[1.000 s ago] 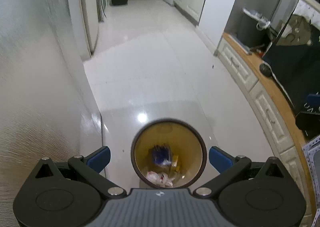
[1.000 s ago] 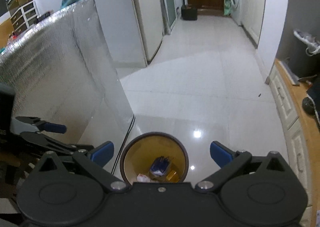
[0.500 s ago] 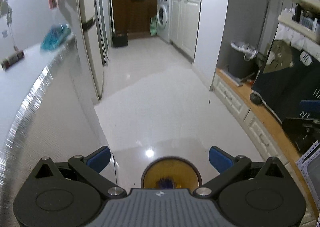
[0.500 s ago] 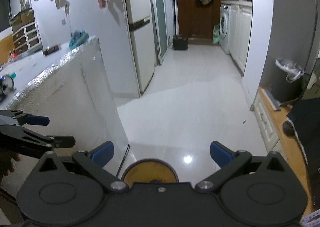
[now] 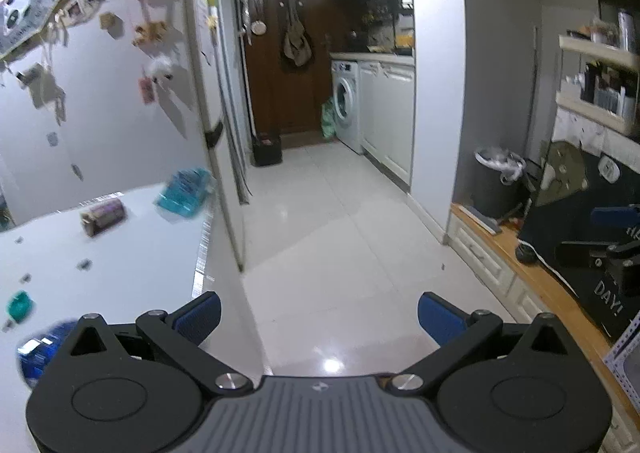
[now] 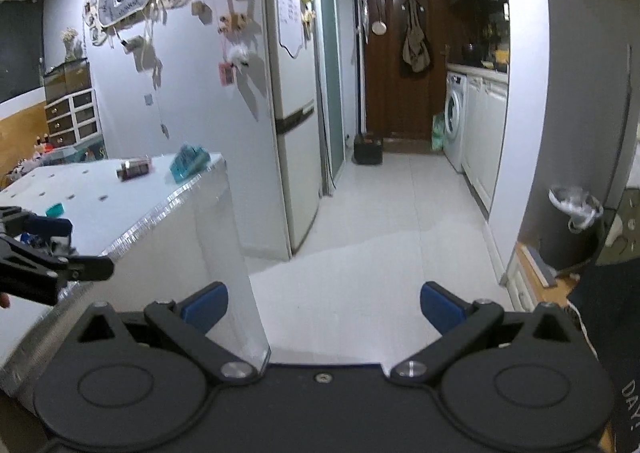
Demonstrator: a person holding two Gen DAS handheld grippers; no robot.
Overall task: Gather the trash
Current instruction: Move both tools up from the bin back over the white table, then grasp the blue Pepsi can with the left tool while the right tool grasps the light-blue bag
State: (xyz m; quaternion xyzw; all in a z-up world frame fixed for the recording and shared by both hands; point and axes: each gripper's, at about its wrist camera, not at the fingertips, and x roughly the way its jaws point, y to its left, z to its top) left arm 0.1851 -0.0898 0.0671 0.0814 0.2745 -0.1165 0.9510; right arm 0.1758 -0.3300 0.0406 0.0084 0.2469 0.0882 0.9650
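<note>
We've got both grippers empty: left gripper [image 5: 318, 313] and right gripper [image 6: 323, 303], jaws wide apart. On white table [image 5: 120, 253] we count 4 trash pcs: teal pack [image 5: 185, 192], brown roll [image 5: 102, 215], green cap [image 5: 18, 305], blue wrapper [image 5: 38, 349]. 1 lined bin [image 6: 576, 227] by wall.

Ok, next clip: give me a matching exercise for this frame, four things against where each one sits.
Things:
1. teal packet
2. washing machine
3. brown bag
4. small teal cap

Places:
A. hanging on the dark door at the end of the hall
B. under the kitchen counter, far right of the hall
C. far corner of the white table
D. near part of the white table, by the left tool

Pairs: 1-C, 2-B, 3-A, 4-D
</note>
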